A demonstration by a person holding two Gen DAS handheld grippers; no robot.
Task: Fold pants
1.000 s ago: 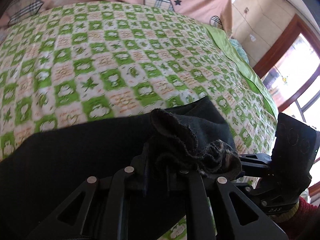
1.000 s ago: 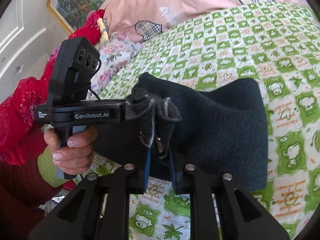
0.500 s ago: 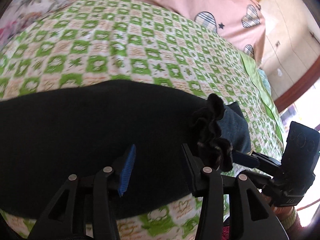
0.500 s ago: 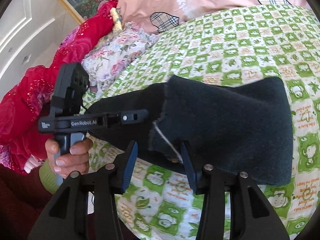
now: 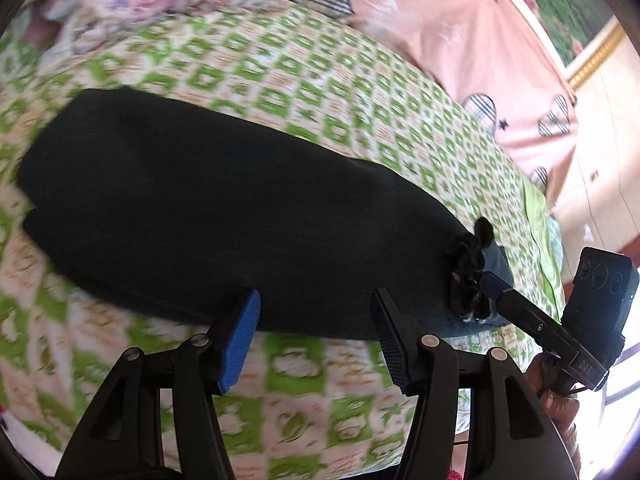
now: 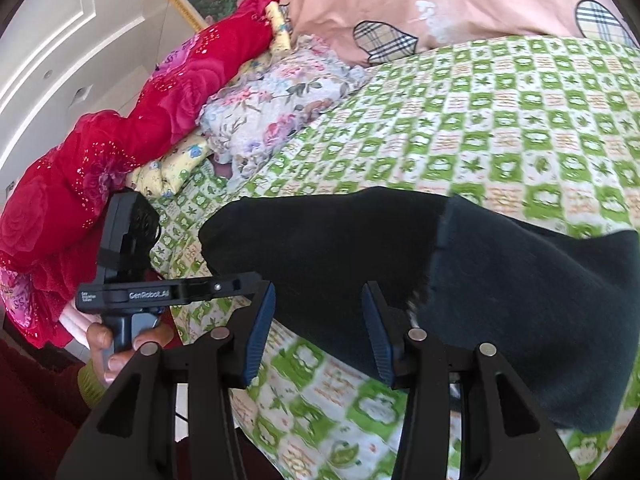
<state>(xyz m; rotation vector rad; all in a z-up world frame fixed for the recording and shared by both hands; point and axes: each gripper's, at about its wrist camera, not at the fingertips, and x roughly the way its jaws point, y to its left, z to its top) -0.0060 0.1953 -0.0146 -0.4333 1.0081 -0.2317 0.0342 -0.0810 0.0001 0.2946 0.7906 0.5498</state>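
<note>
The black pants [image 5: 208, 216] lie folded in a long band on the green checked bedsheet [image 5: 320, 92]. My left gripper [image 5: 316, 332] is open and empty just in front of the pants' near edge. My right gripper [image 6: 318, 328] is open and empty at the pants [image 6: 360, 248], close to the dark folded-over end [image 6: 540, 312]. In the left wrist view the right gripper [image 5: 492, 284] sits at a bunched black fold [image 5: 468, 264] on the pants' right end. The left gripper's body [image 6: 168, 292] shows at the left in the right wrist view.
A pink quilt with plaid hearts [image 5: 460, 40] lies at the far side of the bed. A floral pillow [image 6: 280, 108] and a red blanket [image 6: 120, 140] are piled at the bed's left. The bed's near edge runs just below both grippers.
Both grippers let go of the bunched pants cloth and opened. They pulled back toward the near edge, and the left swung left so the whole folded band shows.
</note>
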